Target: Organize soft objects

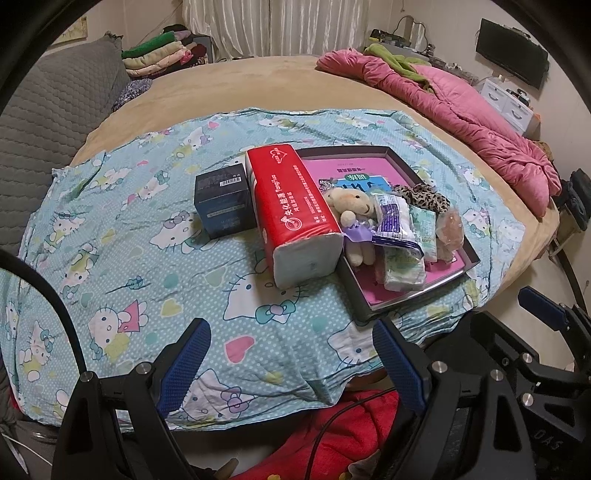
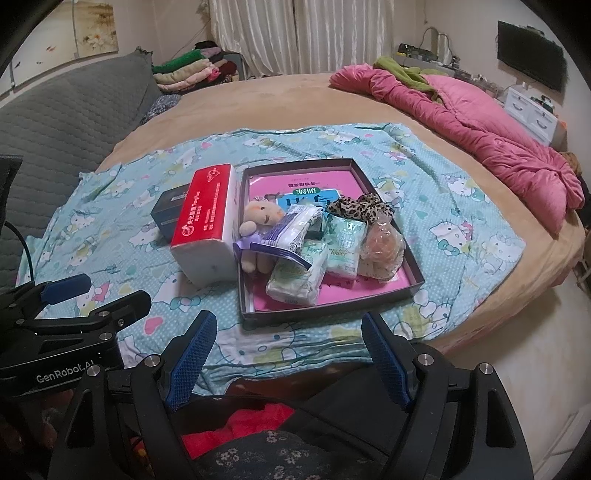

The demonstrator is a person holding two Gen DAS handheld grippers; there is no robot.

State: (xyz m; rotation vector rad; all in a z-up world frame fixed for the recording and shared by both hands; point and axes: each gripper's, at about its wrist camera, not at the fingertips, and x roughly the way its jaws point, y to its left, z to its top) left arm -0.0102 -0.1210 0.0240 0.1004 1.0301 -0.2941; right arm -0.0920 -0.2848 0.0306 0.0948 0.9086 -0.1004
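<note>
Soft toy (image 2: 258, 221) in tray (image 2: 410, 266)

Dim, warm indoor light, soft shadows, no harsh glare.
Both fisheye views: strong barrel bend at edges, black vignette in corners. Centre fairly sharp; far wall & curtain (image 2: 291, 33) softer, slightly noisy. Red tissue pack (image 1: 291, 206) casts a faint shadow on the sheet (image 1: 129, 229).

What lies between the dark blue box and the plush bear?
The red tissue pack lies between the dark blue box and the plush bear, whose tray it borders. The left wrist view shows this best.
</note>
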